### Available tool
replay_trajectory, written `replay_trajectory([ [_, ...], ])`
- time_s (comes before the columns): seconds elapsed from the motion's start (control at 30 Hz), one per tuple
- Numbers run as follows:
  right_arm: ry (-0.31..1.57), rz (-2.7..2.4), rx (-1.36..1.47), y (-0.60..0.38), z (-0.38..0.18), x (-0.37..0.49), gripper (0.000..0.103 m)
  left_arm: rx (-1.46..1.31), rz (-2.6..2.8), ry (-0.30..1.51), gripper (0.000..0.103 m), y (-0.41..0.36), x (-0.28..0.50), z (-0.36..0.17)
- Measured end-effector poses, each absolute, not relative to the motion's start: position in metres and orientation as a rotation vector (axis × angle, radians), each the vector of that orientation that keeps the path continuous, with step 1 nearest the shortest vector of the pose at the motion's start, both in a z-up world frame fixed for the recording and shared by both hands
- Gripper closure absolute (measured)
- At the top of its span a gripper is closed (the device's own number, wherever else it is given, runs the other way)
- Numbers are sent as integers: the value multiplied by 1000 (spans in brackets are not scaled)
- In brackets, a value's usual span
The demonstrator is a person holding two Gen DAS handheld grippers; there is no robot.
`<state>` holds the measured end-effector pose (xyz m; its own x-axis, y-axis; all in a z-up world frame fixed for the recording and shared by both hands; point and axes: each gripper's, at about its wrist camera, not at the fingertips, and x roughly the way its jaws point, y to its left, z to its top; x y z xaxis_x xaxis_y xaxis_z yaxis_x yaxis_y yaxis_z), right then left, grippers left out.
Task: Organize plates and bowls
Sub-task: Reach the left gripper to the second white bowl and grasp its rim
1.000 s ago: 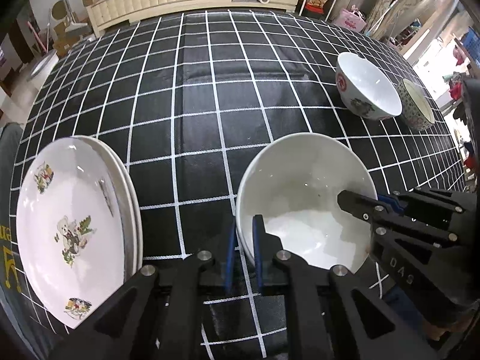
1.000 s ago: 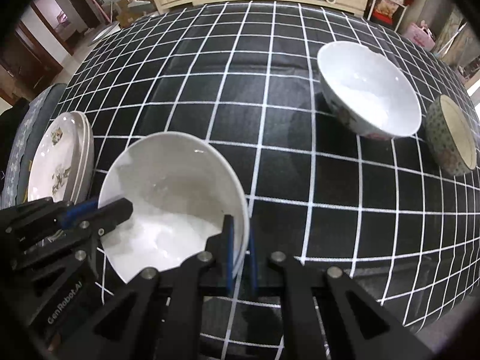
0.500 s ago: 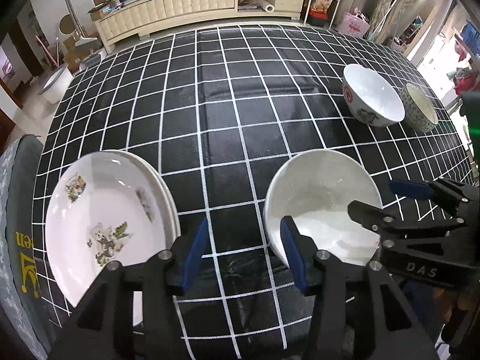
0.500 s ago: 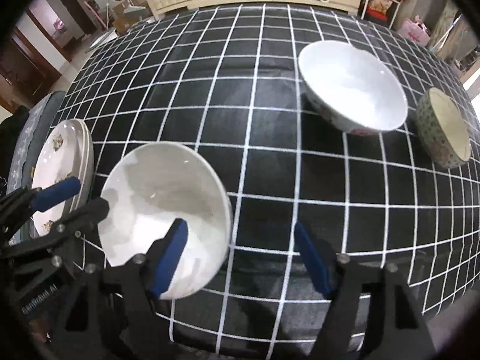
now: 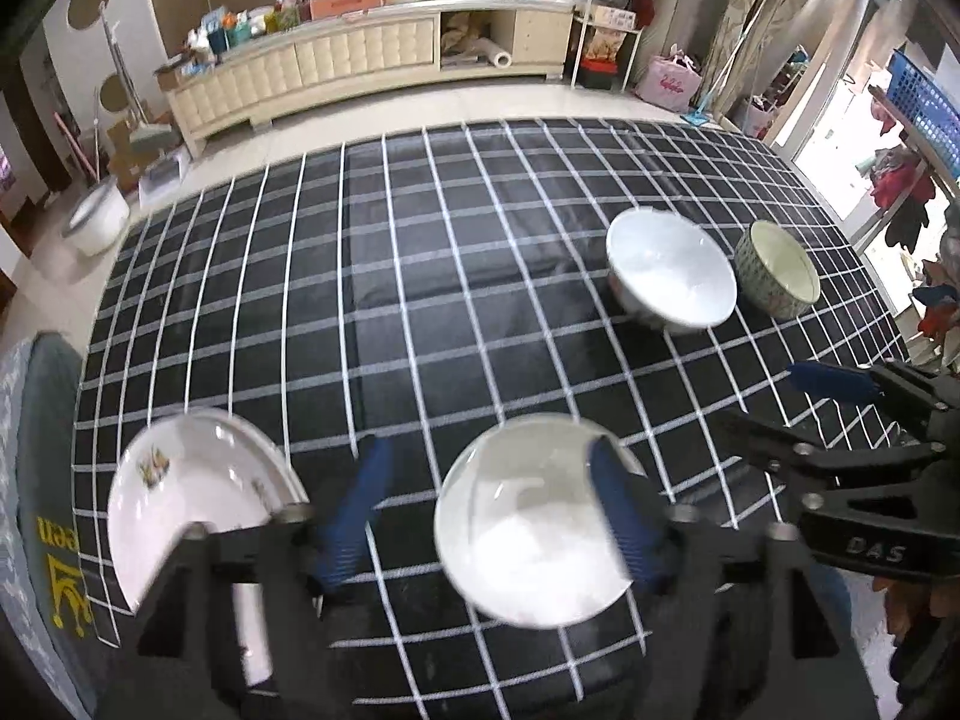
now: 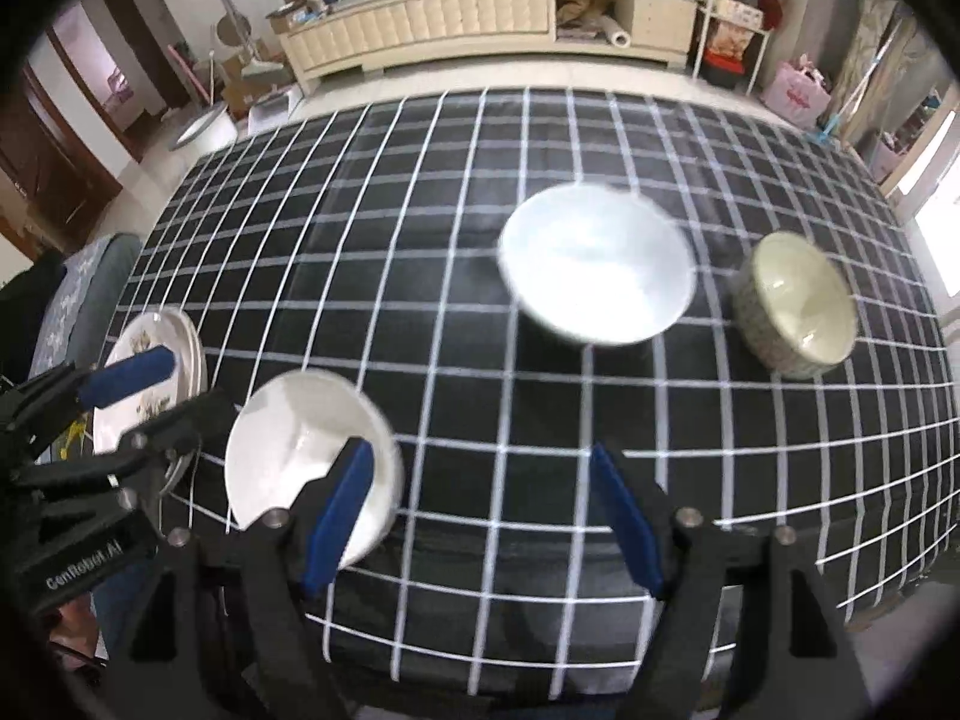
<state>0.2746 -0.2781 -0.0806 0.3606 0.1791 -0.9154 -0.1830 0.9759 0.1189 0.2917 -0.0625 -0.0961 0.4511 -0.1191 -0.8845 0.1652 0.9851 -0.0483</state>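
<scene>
A plain white bowl (image 5: 531, 525) (image 6: 300, 450) sits near the front edge of the black checked table. A stack of printed white plates (image 5: 192, 504) (image 6: 150, 372) lies to its left. A larger white bowl (image 5: 669, 267) (image 6: 597, 264) and a small patterned bowl (image 5: 777, 270) (image 6: 792, 303) stand at the right. My left gripper (image 5: 489, 507) is open and empty, raised above the plain bowl. My right gripper (image 6: 480, 516) is open and empty, raised to the right of that bowl. Each gripper shows in the other's view.
The table (image 5: 420, 300) carries a black cloth with white grid lines. A grey chair (image 5: 42, 480) stands at its left edge. A long cream cabinet (image 5: 360, 60) with clutter lines the far wall. Shelves and bags stand at the back right.
Both grippers were shut on the plain bowl's rim, then opened and let it go. They have since risen and drawn back from the table. The bowl stays on the cloth.
</scene>
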Motion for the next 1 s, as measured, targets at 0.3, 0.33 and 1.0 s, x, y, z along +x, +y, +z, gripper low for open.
replay_trajectory([
  [0.3,1133,180,2,-324,-62,297,6,79,-216,1053,17,-107,326,-76],
  [0.33,1131,172,8,-328,-62,300,6,87,-219,1053,16,-112,331,-76],
  [1.0,1192,150,19,-355,-112,365,5,95,-234,1149,15,-138,414,-137],
])
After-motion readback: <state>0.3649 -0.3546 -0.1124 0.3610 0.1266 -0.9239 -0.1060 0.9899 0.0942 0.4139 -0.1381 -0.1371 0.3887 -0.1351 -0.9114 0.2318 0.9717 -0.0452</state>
